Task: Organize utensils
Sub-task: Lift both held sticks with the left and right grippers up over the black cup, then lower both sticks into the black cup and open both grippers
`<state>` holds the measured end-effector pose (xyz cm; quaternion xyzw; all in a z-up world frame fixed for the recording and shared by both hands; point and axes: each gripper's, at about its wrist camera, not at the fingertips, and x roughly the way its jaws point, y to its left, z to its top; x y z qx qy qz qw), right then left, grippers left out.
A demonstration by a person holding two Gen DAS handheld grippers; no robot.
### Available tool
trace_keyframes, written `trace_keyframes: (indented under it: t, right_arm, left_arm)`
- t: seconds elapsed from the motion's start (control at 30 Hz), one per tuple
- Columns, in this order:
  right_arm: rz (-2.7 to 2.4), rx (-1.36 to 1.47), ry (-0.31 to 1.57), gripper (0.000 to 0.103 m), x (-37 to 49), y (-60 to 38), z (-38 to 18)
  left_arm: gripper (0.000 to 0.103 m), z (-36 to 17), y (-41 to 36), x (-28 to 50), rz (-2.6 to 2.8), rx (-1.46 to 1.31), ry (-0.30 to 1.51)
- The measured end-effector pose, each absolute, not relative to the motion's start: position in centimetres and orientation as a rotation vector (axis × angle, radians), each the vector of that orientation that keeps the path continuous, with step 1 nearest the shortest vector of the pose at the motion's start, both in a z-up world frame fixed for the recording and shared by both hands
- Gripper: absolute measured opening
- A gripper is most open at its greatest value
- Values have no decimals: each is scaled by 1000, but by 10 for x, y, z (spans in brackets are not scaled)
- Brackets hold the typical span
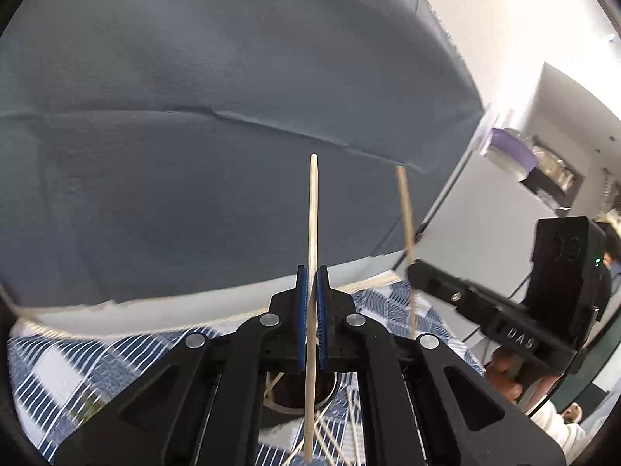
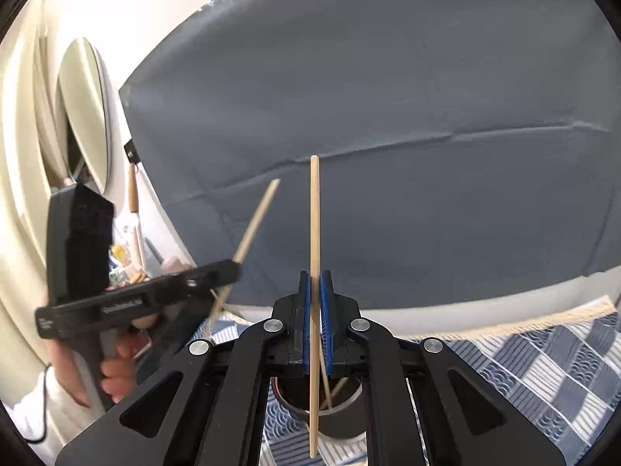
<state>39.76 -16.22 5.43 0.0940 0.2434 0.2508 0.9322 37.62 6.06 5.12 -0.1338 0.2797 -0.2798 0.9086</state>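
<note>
Left claw (image 1: 312,291) pinching pale, slim wooden chopstick (image 1: 313,209); right claw (image 2: 315,295) pinching second chopstick (image 2: 314,213).

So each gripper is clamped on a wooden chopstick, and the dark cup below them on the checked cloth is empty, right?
Not quite. The left gripper and right gripper are each shut on a chopstick, but the dark cup on the checked cloth is not empty: the right wrist view shows sticks already standing in it.
</note>
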Motion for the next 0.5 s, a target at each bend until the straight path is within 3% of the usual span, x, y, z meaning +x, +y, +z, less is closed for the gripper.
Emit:
trace_keyframes:
  t: [0.5]
  right_arm:
    - [543,309,473,5,446,-155,8]
  left_arm:
    - [5,-18,60,429,-789,-427,445]
